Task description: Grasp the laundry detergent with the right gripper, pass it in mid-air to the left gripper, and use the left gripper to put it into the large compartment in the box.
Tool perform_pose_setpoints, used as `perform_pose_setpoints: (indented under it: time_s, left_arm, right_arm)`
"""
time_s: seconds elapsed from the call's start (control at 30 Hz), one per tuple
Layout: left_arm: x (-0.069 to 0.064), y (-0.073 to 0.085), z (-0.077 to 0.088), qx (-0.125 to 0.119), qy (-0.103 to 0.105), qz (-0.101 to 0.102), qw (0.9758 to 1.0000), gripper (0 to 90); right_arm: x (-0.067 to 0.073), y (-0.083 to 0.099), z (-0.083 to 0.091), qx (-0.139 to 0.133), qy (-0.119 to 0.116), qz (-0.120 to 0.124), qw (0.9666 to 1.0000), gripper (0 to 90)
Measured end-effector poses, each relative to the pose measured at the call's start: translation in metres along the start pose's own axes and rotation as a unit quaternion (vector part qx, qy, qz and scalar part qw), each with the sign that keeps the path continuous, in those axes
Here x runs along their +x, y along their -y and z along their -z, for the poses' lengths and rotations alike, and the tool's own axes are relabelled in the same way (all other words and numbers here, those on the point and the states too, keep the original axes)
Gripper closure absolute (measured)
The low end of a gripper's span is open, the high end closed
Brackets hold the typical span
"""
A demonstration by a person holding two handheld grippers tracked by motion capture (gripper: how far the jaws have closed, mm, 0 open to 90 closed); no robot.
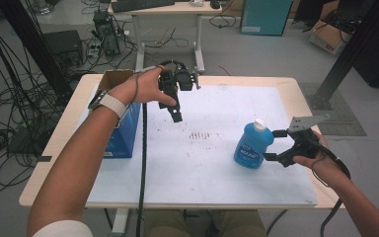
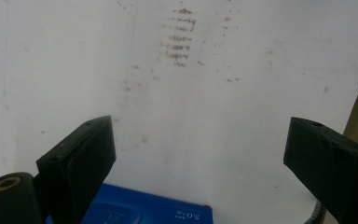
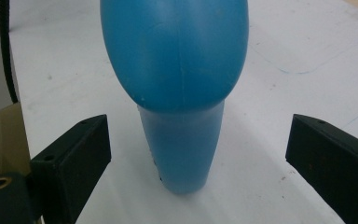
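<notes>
The blue bottle stands on the white mat, just ahead of the right gripper, jaws spread, seemingly not touching it. The left gripper hovers released beside the box.

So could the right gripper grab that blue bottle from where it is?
Probably yes. The right gripper has its jaws open, one on each side of the upright blue bottle, not yet touching it. Nothing stands between them on the white mat.
</notes>
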State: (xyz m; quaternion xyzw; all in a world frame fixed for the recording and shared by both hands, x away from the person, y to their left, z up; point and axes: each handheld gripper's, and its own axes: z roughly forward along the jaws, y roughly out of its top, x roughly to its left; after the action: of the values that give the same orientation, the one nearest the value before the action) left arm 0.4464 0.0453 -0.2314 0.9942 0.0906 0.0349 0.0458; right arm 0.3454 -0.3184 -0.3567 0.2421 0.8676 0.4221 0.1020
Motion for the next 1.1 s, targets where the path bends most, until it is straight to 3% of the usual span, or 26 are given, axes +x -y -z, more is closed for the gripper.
perform_pose_setpoints:
  time_s: [1.1]
  left_arm:
    - [0.0, 0.001, -0.001, -0.006, 0.0, 0.005, 1.0, 9.4]
  right_arm:
    - [0.002, 0.011, -0.006, -0.013, 0.002, -0.004, 0.9999, 6.2]
